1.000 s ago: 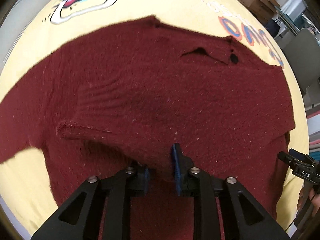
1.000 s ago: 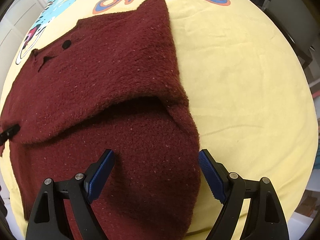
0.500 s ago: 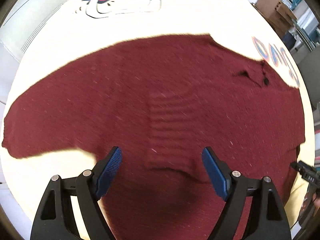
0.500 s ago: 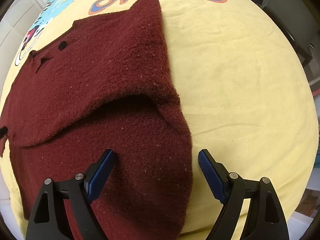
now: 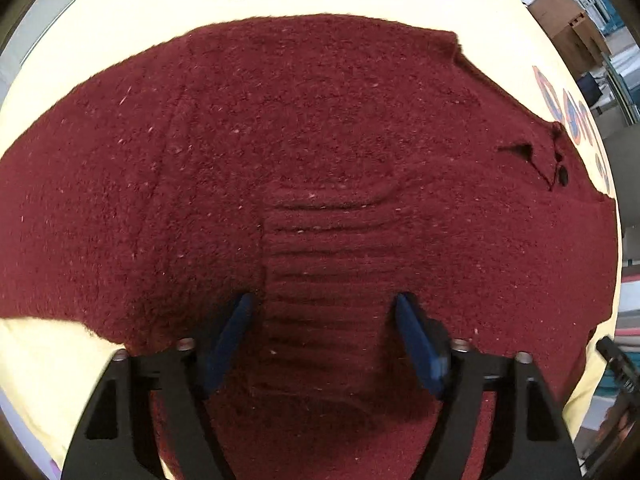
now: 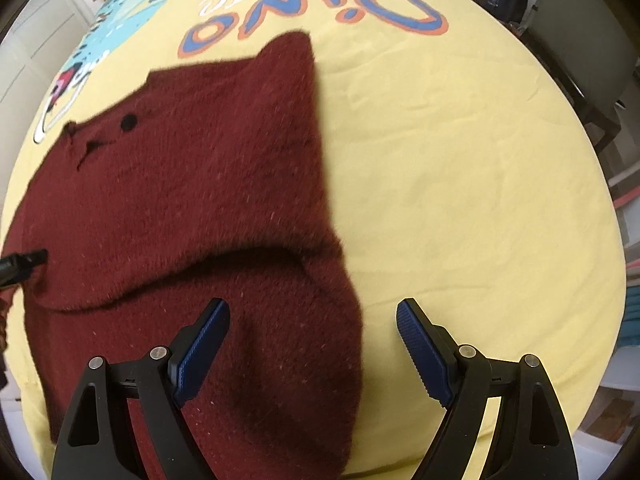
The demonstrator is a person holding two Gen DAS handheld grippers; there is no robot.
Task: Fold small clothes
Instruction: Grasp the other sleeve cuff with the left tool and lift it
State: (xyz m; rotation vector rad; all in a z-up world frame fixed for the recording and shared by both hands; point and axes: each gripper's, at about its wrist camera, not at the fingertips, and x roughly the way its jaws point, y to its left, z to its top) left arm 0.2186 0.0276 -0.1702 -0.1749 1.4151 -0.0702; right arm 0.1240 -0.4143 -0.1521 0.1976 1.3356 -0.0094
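Fuzzy knitted maroon sweater on smooth, seemingly cotton, yellow sheet.

Left hand-held gripper off sweater

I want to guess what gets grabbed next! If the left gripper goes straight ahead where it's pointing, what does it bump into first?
Most likely the ribbed cuff of the dark red sweater. It lies between the closing pads of the left gripper, though how close is unclear.

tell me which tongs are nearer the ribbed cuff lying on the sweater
Left. The left tongs straddle the ribbed cuff, closing; the right tongs hang open over the sweater's other edge.
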